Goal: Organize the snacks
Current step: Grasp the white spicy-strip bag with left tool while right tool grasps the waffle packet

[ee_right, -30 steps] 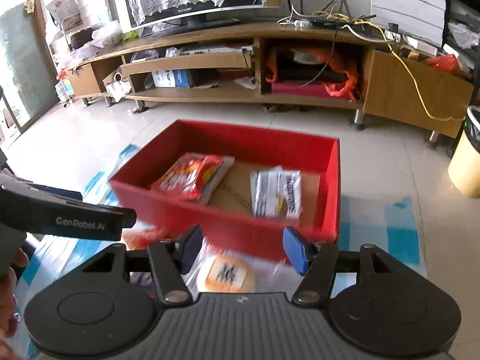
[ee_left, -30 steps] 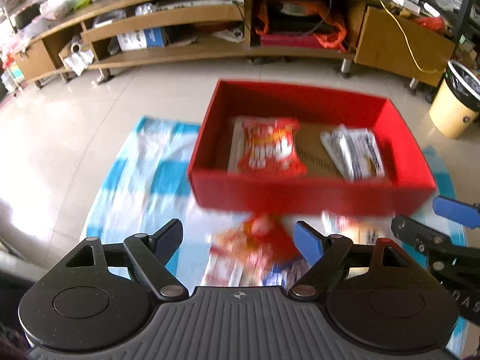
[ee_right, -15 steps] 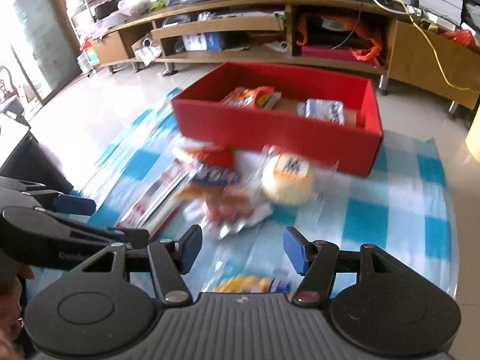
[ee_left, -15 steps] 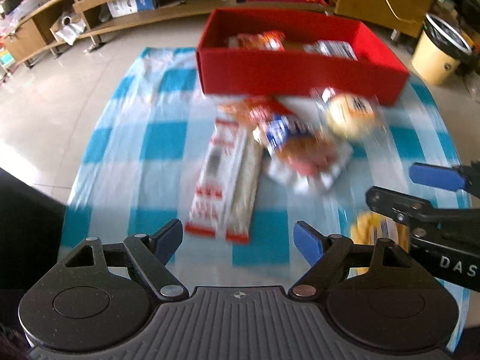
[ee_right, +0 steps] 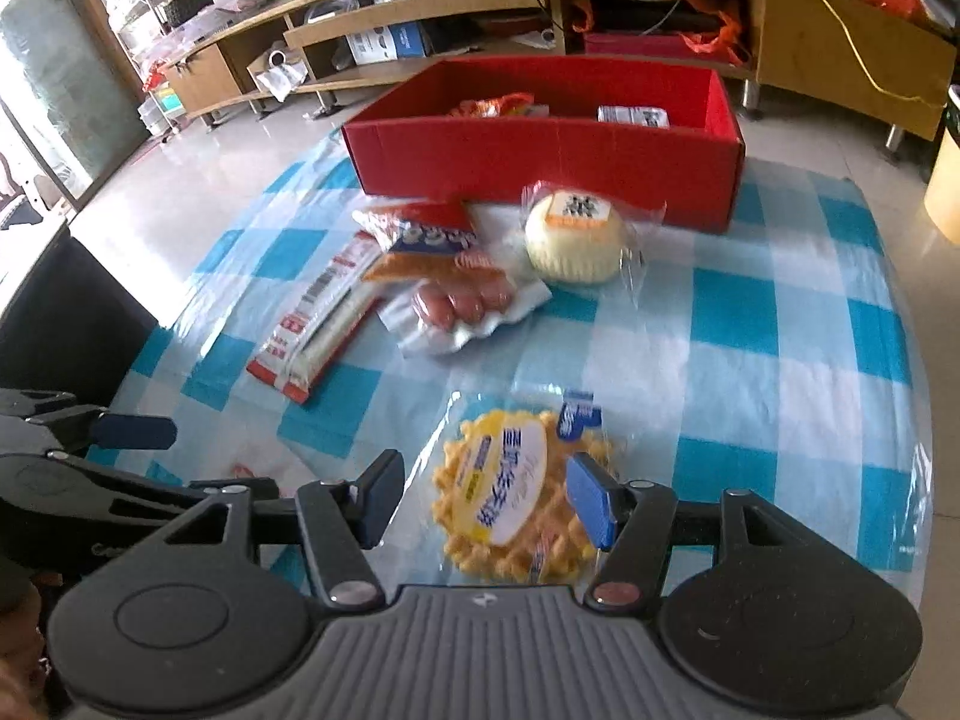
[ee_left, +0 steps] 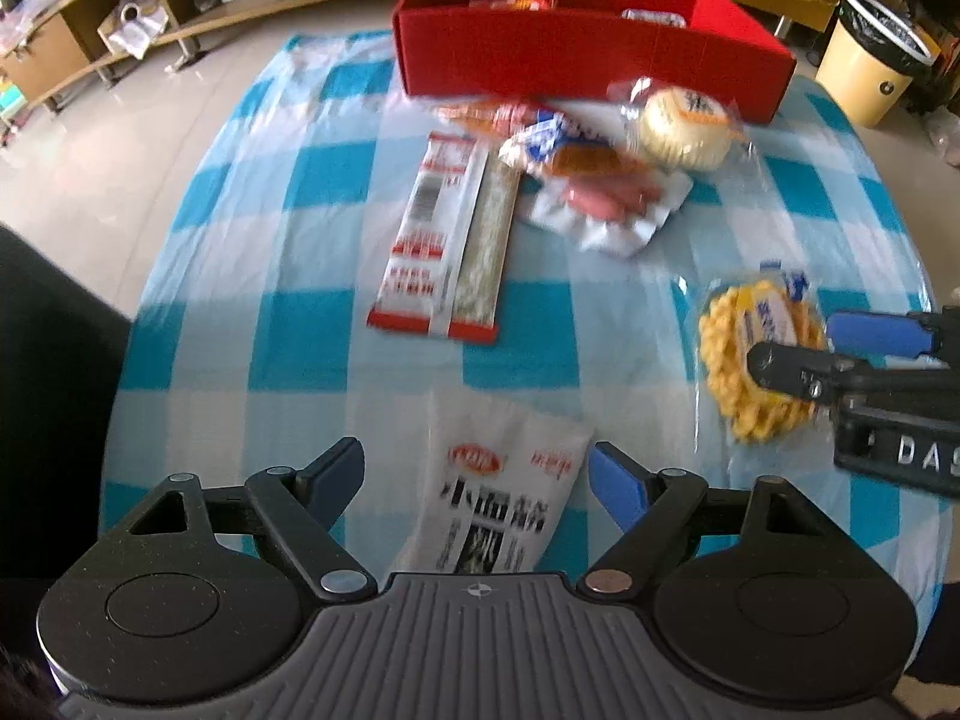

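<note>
A red box [ee_left: 576, 54] [ee_right: 540, 150] stands at the far end of the checked cloth with two snack packs inside. My left gripper [ee_left: 477, 483] is open above a white packet with black lettering [ee_left: 498, 510]. My right gripper [ee_right: 480, 495] is open over a wrapped yellow waffle [ee_right: 510, 504] [ee_left: 756, 348], its pads apart from the wrapper. Between these and the box lie a long red-and-white pack [ee_left: 447, 240] [ee_right: 318, 324], a sausage pack [ee_left: 600, 192] [ee_right: 456, 294] and a wrapped round bun [ee_left: 684, 126] [ee_right: 576, 237].
The blue-and-white checked cloth [ee_left: 270, 276] [ee_right: 780, 312] covers a low table. A wooden TV cabinet [ee_right: 480, 12] runs along the back wall. A yellow bin [ee_left: 870, 72] stands at the right. Something dark [ee_left: 48, 390] lies off the cloth's left edge.
Both grippers have pulled back from the red box toward the cloth's near end and tilted down. The white packet and the waffle have come into view between their fingers.
</note>
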A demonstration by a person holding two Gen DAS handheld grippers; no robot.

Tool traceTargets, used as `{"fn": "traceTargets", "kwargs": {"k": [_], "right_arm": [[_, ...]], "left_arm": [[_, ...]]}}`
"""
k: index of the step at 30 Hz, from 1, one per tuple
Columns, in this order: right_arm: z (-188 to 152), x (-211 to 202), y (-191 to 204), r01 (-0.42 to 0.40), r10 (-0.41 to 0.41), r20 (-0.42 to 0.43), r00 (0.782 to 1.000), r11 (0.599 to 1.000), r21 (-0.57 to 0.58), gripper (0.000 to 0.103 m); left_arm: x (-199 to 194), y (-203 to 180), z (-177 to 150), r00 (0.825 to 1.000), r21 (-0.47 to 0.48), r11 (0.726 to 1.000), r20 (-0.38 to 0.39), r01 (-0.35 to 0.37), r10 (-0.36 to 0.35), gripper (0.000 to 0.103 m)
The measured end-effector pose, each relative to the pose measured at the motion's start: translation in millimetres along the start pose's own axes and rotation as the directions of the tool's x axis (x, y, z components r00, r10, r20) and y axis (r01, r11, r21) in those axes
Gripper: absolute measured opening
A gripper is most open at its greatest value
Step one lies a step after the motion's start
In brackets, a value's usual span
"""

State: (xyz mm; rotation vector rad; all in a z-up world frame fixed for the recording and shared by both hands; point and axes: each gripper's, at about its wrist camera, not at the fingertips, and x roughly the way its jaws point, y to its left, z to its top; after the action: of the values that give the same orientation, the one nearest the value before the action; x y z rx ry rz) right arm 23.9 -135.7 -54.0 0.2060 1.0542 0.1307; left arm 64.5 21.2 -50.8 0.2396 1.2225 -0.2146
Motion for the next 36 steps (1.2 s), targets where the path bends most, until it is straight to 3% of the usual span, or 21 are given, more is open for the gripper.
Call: {"fn": "traceTargets", "kwargs": {"k": [5,11,16,18,20,22,26,31,36], "right_arm": [[-4.6,7.4,-1.1,0.037,-0.037,-0.015,0.999,0.999,-0.012,0.057],[-2.6,17.4,-5.5,0.050,-0.051,-0.034,0.998,0.999,-0.012,0.064],[1.9,18.3,-5.4,0.043,-0.043,-0.030,0.999,0.999,-0.018,0.065],[4.7,16.1,-7.0,0.037,-0.038,-0.024,0.999,0.999,-0.014,0.065],[8.1,11.3,-10.9,0.040,-0.040,-0.007,0.999,0.999,-0.001,0.065],[11.1,6.9,-17.9,0.039,-0.039,0.004,0.999,0.999,0.026,0.065],[11.2,6.1,-28.4,0.053,-0.052,-0.006,0.999,0.997,0.063,0.065],[7.0,15.1,-26.5,0.035,-0.032,-0.043,0.999,0.997,0.073,0.066],[1.6,32.2,-4.1,0.057,-0.058,-0.073,0.996,0.998,-0.024,0.073]], "left_arm": [[5.3,1.2,-13.9,0.999,0.006,1.000,-0.037,-0.003,0.003,0.089],[24.1,3.3,-20.9,0.995,0.019,1.000,-0.095,-0.024,0.026,0.091],[36.5,3.5,-26.3,0.989,0.008,1.000,-0.145,0.021,-0.019,0.094],[33.3,1.7,-27.2,0.991,0.009,0.999,-0.133,0.033,-0.032,0.087],[27.2,-0.4,-26.9,0.993,0.013,0.999,-0.114,0.039,-0.037,0.067],[22.6,-0.7,-25.5,0.994,0.008,0.999,-0.100,0.050,-0.049,0.060],[17.6,6.5,-21.4,0.992,-0.048,0.996,-0.091,0.079,-0.083,0.052],[12.7,8.6,-19.2,0.992,-0.068,0.993,-0.076,0.093,-0.098,0.051],[16.5,6.6,-16.7,0.991,-0.060,0.994,-0.093,0.094,-0.099,0.051]]}}
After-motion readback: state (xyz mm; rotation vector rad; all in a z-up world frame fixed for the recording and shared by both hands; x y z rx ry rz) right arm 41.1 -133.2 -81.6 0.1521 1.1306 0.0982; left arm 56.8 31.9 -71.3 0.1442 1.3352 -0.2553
